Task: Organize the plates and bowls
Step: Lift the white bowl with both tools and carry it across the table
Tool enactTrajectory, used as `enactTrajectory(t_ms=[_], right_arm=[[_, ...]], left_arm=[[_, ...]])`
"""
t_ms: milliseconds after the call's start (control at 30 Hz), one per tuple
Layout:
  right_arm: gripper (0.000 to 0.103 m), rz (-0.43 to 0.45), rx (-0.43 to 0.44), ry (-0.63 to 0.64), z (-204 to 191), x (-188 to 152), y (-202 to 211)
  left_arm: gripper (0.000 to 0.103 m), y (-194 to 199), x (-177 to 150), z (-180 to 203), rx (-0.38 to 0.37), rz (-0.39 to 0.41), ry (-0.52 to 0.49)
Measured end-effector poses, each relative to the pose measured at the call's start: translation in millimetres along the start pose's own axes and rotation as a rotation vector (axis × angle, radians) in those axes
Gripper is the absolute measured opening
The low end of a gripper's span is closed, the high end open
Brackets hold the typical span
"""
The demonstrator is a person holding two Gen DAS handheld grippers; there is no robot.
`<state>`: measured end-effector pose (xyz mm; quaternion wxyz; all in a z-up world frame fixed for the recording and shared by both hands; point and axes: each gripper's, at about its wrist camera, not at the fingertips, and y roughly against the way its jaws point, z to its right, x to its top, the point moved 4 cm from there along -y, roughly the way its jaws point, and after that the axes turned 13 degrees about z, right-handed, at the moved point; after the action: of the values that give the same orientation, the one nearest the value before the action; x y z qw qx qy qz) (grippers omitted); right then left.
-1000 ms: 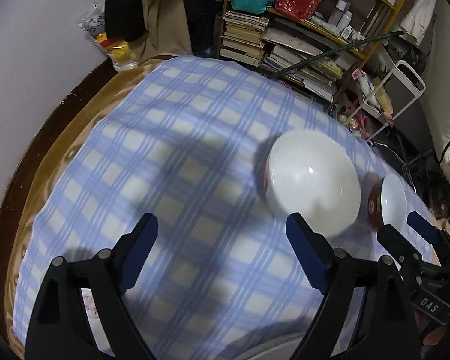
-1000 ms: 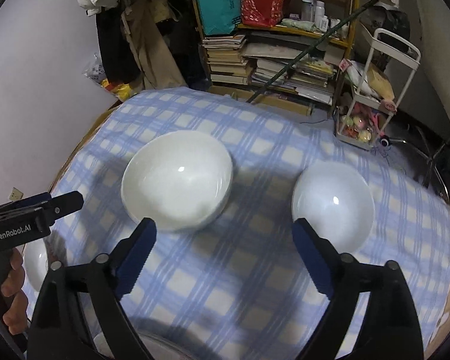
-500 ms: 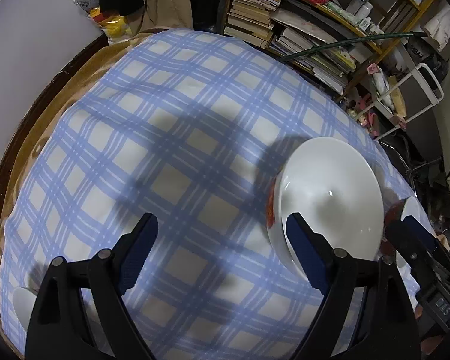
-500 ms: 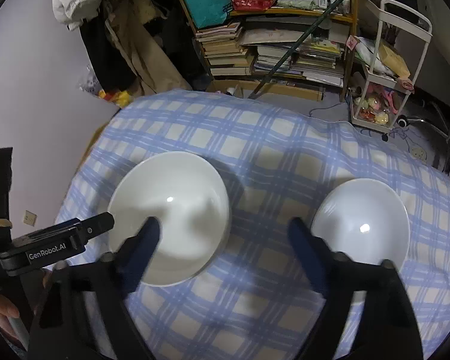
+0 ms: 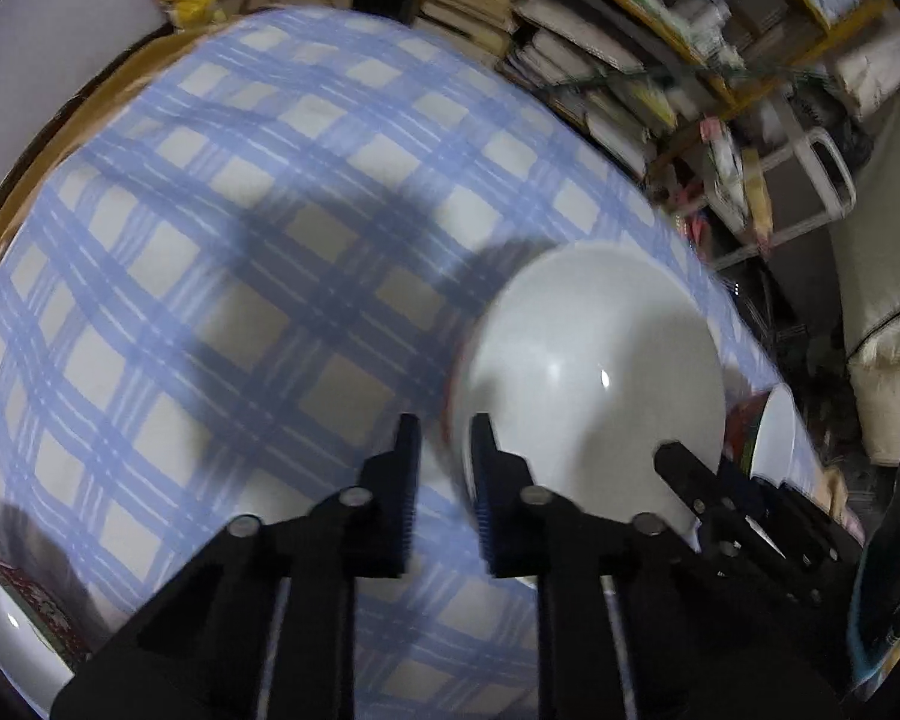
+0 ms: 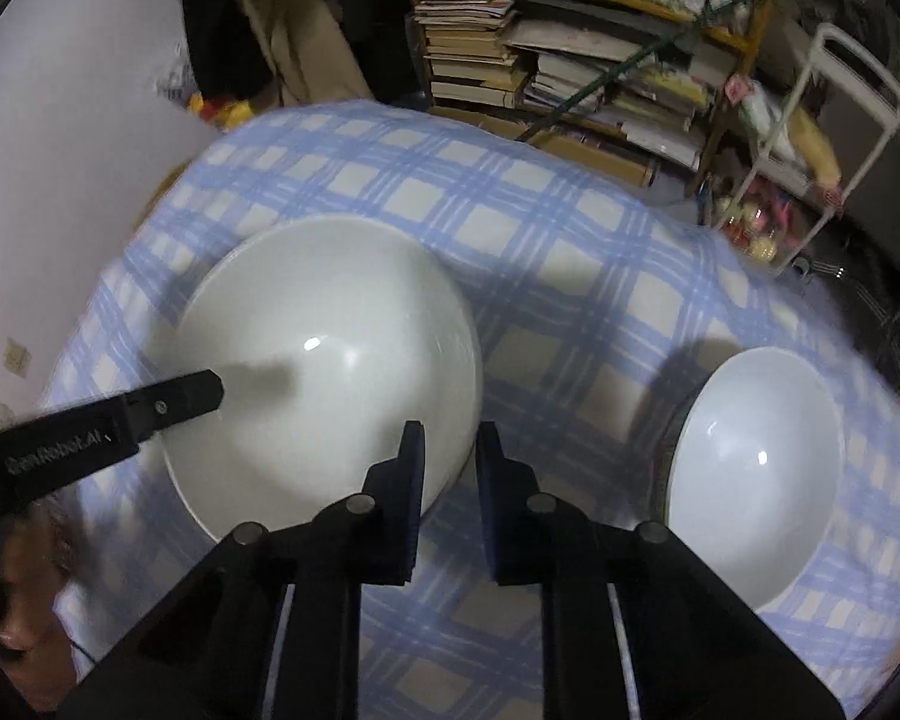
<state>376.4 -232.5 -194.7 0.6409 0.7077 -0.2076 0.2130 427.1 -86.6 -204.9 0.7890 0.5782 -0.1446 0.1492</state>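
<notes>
our left gripper had its two black fingers drawn in to a narrow gap astride the near rim of the large white glazed bowl, one finger outside the wall and one inside, though through the blur we could not tell whether the pads actually pressed the rim. our right gripper was narrowed the same way over the opposite rim of that bowl, with the same doubt about contact. the bowl sat upright on the blue and white checked tablecloth, and a smaller white bowl with a red patterned outside stood apart to its right; another patterned dish showed at the cloth's near left edge. to do this step well, we judged, both grips should seat deep on the rim before any lift, squeeze evenly, and rise together so the smooth glaze would not slip or tip. we would then carry it level toward whichever bowl it was to be stacked with.
</notes>
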Motion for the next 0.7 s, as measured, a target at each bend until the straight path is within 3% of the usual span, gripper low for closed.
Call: enactTrajectory(t_ms=[167, 400, 700], right_arm=[[0.015, 0.016, -0.044, 0.079, -8.7, -5.7, 8.3], [0.015, -0.009, 0.051, -0.010, -13.2, -12.4, 28.7], [0.016, -0.045, 0.083, -0.012, -42.1, -39.7, 46.8]], left_arm=[[0.009, 3.2, -13.7, 15.0, 0.099, -0.013, -0.139], [0.009, 24.8, -25.4, 2.1, 0.101, -0.008, -0.124], [0.009, 57.9, -49.6, -16.0, 0.157, -0.003, -0.170]])
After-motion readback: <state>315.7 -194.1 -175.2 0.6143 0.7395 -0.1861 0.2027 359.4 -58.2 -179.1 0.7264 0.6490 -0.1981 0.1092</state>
